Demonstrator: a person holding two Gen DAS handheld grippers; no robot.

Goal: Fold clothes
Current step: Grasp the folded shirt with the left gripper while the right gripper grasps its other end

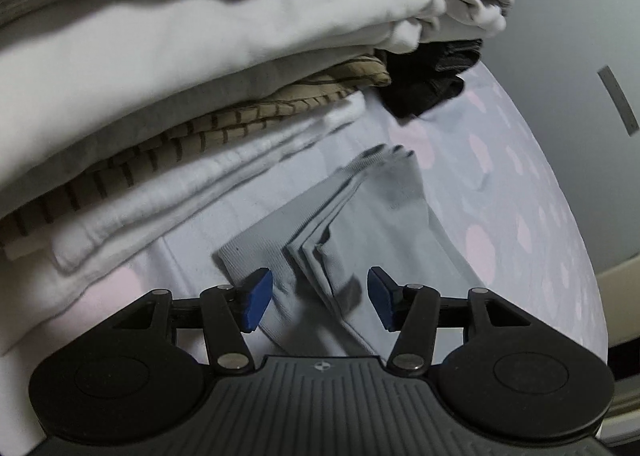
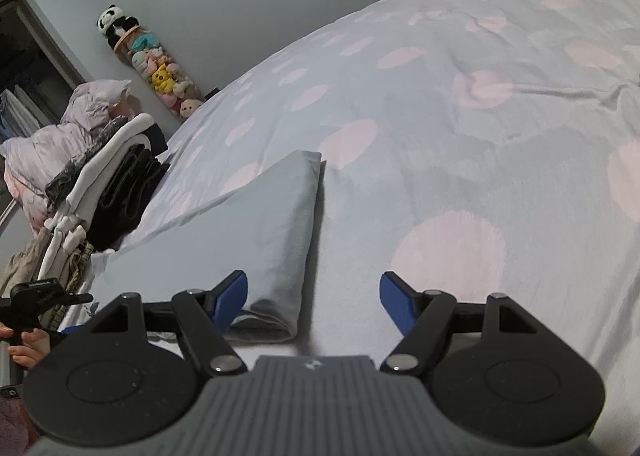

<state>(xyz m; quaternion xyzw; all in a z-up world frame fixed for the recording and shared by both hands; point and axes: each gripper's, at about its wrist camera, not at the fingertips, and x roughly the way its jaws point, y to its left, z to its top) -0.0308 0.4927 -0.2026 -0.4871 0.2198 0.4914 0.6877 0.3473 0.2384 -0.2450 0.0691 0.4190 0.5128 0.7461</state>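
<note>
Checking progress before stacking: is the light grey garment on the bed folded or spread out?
Folded. The light grey garment lies as a compact layered rectangle on the bed, several stacked edges showing.

I count two tools: my left tool point(image 1: 320, 302) and my right tool point(image 2: 314, 306), each with two blue pads. On the one bed point(image 2: 480, 136) there is one folded pale grey garment point(image 2: 256, 232) lying by itself and one stack of folded clothes point(image 1: 180, 68), in which I can tell about seven layers, though the exact number is unclear. By the wall stands one clear tube of small plush toys point(image 2: 164, 72), too many and too small to count, with one panda toy point(image 2: 114, 22) on top.
</note>
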